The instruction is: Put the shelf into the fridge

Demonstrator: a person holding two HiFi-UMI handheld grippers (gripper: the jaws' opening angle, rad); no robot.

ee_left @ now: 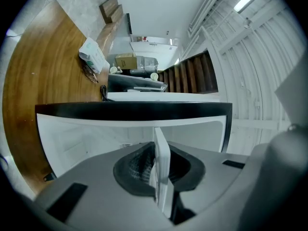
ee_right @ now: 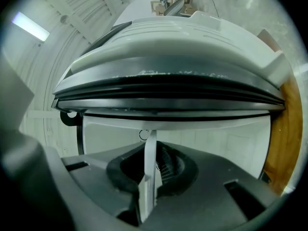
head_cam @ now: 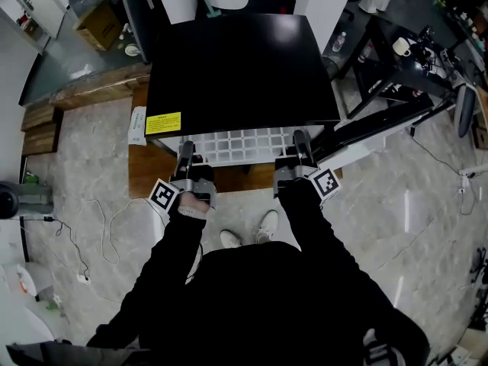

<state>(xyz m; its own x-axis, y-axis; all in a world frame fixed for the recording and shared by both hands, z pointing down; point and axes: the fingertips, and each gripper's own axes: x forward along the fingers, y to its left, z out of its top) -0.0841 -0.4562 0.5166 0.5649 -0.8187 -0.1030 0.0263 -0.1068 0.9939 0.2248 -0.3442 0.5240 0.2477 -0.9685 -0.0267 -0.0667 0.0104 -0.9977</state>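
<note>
My left claw (head_cam: 185,158) is clamped tight on the near edge of the white grid shelf (head_cam: 240,145), which sits partway into the black fridge (head_cam: 236,67) with its front strip sticking out. My right claw (head_cam: 303,151) is pinching the same edge. My worry: if one side pushes ahead, the shelf skews and jams, or slips out of these thin grips

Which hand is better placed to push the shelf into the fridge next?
Neither alone: left tongs and right tongs each clamp the shelf at its front edge, evenly spaced, so both should probably push together.
</note>
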